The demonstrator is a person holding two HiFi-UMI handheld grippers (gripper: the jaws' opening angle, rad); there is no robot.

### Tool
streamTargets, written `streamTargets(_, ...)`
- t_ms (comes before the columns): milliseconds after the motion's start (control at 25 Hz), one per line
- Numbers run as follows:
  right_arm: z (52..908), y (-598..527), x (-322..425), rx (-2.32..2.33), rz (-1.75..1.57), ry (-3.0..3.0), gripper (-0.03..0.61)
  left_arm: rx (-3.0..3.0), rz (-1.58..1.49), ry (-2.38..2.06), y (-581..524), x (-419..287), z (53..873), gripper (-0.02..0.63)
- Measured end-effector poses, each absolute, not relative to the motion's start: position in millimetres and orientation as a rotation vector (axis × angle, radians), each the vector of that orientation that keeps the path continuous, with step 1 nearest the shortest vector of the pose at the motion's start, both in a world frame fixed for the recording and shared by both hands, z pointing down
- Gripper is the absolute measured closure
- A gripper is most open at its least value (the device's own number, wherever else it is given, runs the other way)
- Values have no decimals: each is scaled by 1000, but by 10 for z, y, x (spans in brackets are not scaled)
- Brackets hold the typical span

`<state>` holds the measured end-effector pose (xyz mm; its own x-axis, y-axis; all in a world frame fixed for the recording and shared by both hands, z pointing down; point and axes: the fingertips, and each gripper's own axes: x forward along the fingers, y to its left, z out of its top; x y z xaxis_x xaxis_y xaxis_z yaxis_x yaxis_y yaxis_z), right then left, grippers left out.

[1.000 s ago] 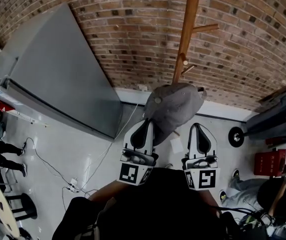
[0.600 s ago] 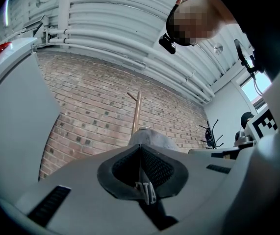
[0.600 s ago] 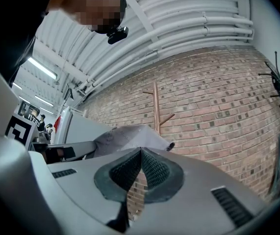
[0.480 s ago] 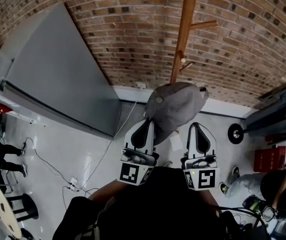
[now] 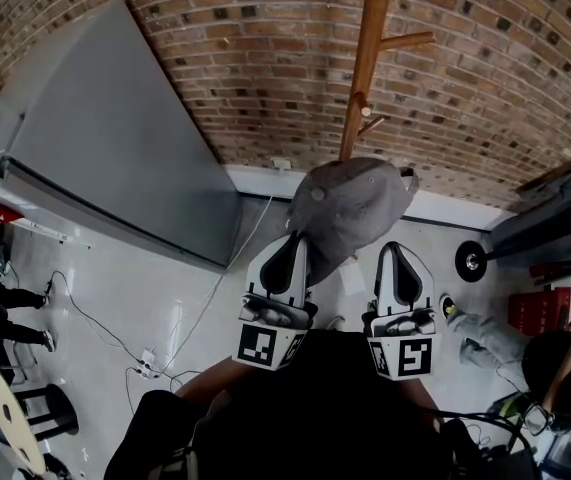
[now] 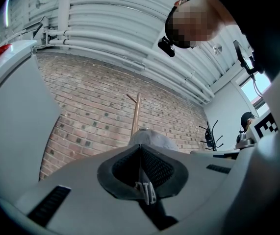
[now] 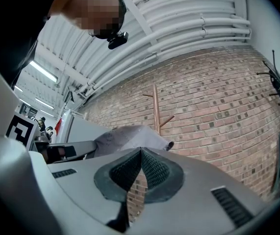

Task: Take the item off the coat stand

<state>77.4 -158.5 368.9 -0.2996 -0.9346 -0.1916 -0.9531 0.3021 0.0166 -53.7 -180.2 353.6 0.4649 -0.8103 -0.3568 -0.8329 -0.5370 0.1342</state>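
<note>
Left gripper view alone shows the left tongs (image 6: 140, 148) clamped on the grey cap (image 6: 150, 136); right tongs (image 7: 140, 152) closed, empty

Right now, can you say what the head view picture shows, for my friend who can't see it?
A grey cap is pinched in the shut jaws of the left gripper, in front of a wooden coat stand that stands against a brick wall. The right gripper is beside it, with its jaws shut on nothing.
</note>
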Motion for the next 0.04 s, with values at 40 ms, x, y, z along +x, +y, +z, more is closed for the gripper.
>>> streamTargets(40, 3683, -1579, 773, -1762, 193, 2412, 560, -2637, 590, 1483, -1799, -540, 3537, 594)
